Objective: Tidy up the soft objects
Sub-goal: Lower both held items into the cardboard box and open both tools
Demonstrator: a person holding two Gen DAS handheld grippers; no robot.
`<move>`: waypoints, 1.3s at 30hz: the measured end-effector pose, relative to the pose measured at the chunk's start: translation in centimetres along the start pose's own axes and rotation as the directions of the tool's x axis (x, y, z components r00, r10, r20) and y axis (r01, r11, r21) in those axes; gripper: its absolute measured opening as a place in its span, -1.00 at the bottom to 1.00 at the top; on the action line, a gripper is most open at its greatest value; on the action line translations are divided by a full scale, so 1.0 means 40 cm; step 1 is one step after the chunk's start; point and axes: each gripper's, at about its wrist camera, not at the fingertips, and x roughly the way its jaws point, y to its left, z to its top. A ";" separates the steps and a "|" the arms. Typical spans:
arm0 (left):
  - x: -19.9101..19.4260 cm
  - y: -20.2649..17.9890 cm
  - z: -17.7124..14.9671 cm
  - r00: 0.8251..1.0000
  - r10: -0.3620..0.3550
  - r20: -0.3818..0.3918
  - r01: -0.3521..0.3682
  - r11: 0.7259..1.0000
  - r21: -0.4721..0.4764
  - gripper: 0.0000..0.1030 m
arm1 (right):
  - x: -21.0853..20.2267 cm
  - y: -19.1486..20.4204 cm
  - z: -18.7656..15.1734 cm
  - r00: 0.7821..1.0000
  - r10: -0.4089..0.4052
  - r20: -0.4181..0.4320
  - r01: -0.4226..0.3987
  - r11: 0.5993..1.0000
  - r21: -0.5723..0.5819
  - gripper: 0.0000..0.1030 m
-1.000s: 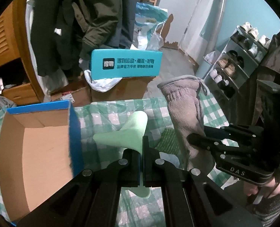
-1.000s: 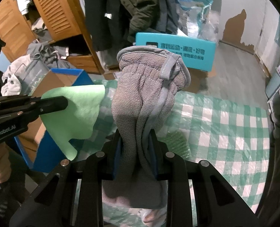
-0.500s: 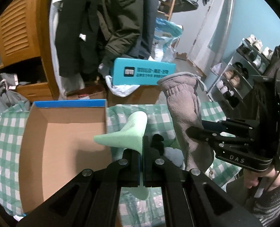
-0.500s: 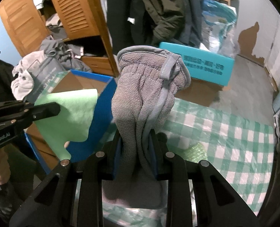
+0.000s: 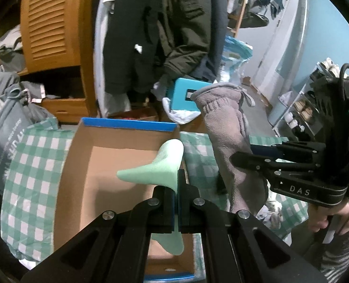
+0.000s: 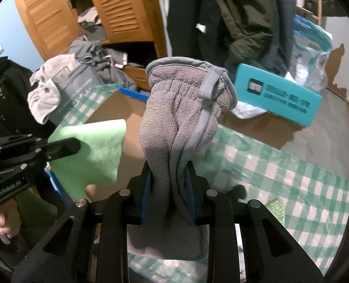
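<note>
My left gripper (image 5: 176,184) is shut on a light green cloth (image 5: 159,168) and holds it over the open cardboard box with blue rim (image 5: 127,125). The green cloth (image 6: 96,151) and the left gripper (image 6: 76,145) also show in the right wrist view. My right gripper (image 6: 168,179) is shut on a grey fleece glove (image 6: 181,118), held upright above the green checked tablecloth (image 6: 280,176). In the left wrist view the glove (image 5: 228,141) and right gripper (image 5: 235,158) are just right of the box.
A teal carton (image 6: 280,99) sits on a brown box beyond the table. Dark coats (image 5: 162,28) hang behind, beside a wooden louvred cabinet (image 5: 51,23). A grey bag with clothes (image 6: 75,89) stands at the left. A shoe rack (image 5: 311,108) stands at the right.
Both grippers have moved left with their loads. The green cloth went from beside the box's right wall to above its inside, and the glove now hangs near the box's right wall.
</note>
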 end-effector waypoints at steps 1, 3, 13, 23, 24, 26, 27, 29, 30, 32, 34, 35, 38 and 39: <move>-0.002 0.011 -0.001 1.000 0.003 0.000 -0.003 1.000 -0.007 -0.97 | 0.009 0.012 0.007 1.000 0.008 -0.004 -0.008 1.000 -0.005 -0.52; -0.003 0.034 -0.004 1.000 0.010 0.001 -0.010 1.000 -0.022 -0.97 | 0.024 0.032 0.017 1.000 0.023 -0.012 -0.024 1.000 -0.012 -0.52; 0.011 0.124 -0.028 0.998 0.062 -0.021 -0.063 0.996 -0.071 -0.97 | 0.117 0.137 0.069 0.994 0.092 -0.061 -0.094 0.995 -0.039 -0.52; 0.029 0.203 -0.047 0.995 0.093 -0.044 -0.097 0.988 -0.117 -0.97 | 0.203 0.212 0.101 0.986 0.122 -0.116 -0.130 0.989 -0.065 -0.52; 0.035 0.209 -0.049 0.995 0.090 -0.050 -0.096 0.988 -0.123 -0.97 | 0.208 0.214 0.102 0.985 0.122 -0.120 -0.130 0.989 -0.067 -0.52; 0.045 0.220 -0.054 0.994 0.095 -0.061 -0.102 0.986 -0.130 -0.97 | 0.222 0.222 0.102 0.984 0.120 -0.130 -0.130 0.989 -0.069 -0.52; 0.051 0.225 -0.057 0.993 0.101 -0.068 -0.110 0.985 -0.132 -0.97 | 0.230 0.224 0.102 0.983 0.120 -0.138 -0.131 0.989 -0.069 -0.52; 0.058 0.228 -0.060 0.992 0.104 -0.077 -0.114 0.984 -0.138 -0.97 | 0.242 0.227 0.100 0.982 0.120 -0.149 -0.131 0.989 -0.068 -0.52; 0.062 0.231 -0.062 0.991 0.106 -0.081 -0.116 0.983 -0.139 -0.97 | 0.249 0.226 0.098 0.981 0.119 -0.155 -0.130 0.989 -0.065 -0.52; 0.067 0.231 -0.065 0.990 0.108 -0.089 -0.120 0.983 -0.142 -0.97 | 0.258 0.223 0.095 0.980 0.115 -0.163 -0.127 0.990 -0.061 -0.46; 0.073 0.231 -0.066 0.989 0.109 -0.101 -0.123 0.983 -0.139 -0.97 | 0.263 0.218 0.093 0.980 0.113 -0.166 -0.123 0.991 -0.055 -0.26; 0.077 0.230 -0.066 0.988 0.115 -0.107 -0.129 0.982 -0.136 -0.93 | 0.264 0.216 0.092 0.979 0.113 -0.169 -0.123 0.991 -0.051 -0.21; 0.088 0.228 -0.069 0.982 0.133 -0.131 -0.150 0.980 -0.130 -0.74 | 0.264 0.208 0.091 0.980 0.101 -0.170 -0.109 0.993 -0.041 -0.03; 0.091 0.229 -0.070 0.981 0.136 -0.140 -0.155 0.979 -0.130 -0.67 | 0.263 0.205 0.089 0.981 0.098 -0.170 -0.106 0.993 -0.041 0.04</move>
